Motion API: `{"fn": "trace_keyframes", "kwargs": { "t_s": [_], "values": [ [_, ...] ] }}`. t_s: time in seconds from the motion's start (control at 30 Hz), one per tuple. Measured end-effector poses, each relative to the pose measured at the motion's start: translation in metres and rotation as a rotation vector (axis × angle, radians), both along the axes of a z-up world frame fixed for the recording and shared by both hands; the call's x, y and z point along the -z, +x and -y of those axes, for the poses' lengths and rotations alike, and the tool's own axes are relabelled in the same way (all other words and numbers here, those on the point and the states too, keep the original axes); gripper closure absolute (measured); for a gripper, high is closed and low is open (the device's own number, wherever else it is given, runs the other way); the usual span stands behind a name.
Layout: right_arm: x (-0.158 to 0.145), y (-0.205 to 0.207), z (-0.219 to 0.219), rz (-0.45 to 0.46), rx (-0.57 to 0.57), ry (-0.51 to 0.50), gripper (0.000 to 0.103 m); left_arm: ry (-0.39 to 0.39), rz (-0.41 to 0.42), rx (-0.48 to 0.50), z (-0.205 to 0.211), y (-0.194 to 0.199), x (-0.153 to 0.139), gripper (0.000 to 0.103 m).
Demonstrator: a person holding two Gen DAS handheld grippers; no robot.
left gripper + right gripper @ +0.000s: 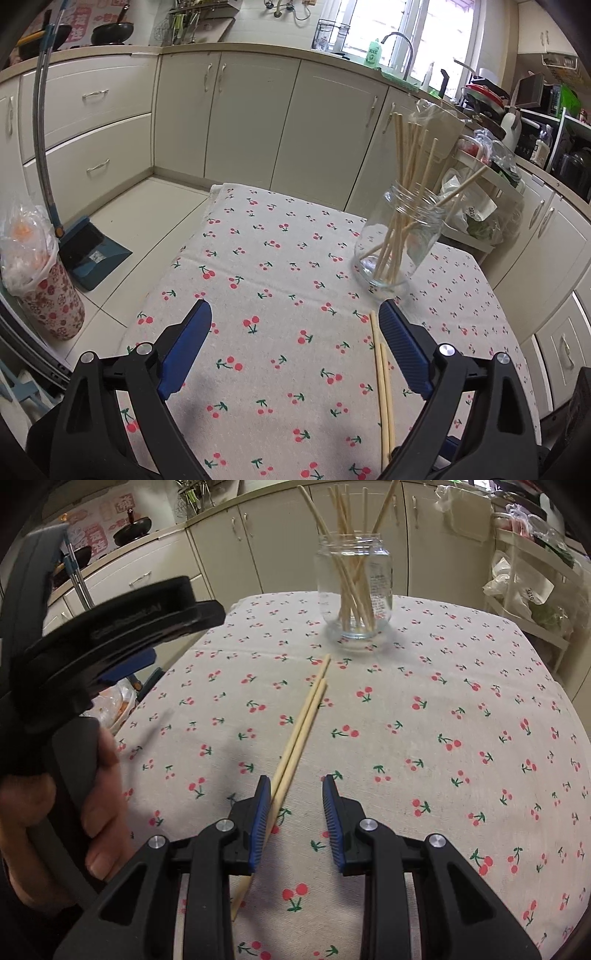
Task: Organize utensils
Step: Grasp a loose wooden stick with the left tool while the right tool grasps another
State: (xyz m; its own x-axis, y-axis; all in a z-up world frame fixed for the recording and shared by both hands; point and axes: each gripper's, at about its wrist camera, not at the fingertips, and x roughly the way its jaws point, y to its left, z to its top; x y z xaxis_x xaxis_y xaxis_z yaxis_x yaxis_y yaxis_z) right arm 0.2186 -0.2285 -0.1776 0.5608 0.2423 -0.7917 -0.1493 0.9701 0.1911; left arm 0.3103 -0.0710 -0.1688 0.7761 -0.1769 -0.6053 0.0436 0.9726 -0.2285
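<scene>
A clear glass jar holding several wooden chopsticks stands on the cherry-print tablecloth; it also shows in the right wrist view. Two loose chopsticks lie side by side on the cloth, also seen in the left wrist view. My right gripper is open, low over the near part of the pair, with the sticks beside its left finger. My left gripper is open and empty; the sticks lie just inside its right finger.
The left gripper's body and the hand holding it fill the left of the right wrist view. A dustpan and a lined bin stand on the floor left of the table. Cabinets and a cluttered rack stand behind.
</scene>
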Motion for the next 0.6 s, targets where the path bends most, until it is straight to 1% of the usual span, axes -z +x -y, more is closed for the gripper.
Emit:
{"fn": "trace_keyframes", "kwargs": {
  "t_s": [0.3, 0.47, 0.53, 0.6],
  "values": [
    [0.005, 0.005, 0.008, -0.006, 0.037, -0.052, 0.074, 0.015, -0.014, 0.011, 0.004, 0.001, 0.002, 0.014],
    [0.005, 0.008, 0.024, -0.017, 0.081, -0.043, 0.074, 0.024, -0.045, 0.015, 0.005, 0.009, 0.005, 0.014],
    [0.005, 0.013, 0.027, -0.018, 0.086, -0.041, 0.074, 0.047, -0.059, 0.029, 0.012, 0.014, 0.006, 0.015],
    [0.004, 0.019, 0.028, -0.018, 0.089, -0.044, 0.074, 0.101, -0.070, 0.057, 0.027, 0.021, 0.006, 0.015]
  ]
}}
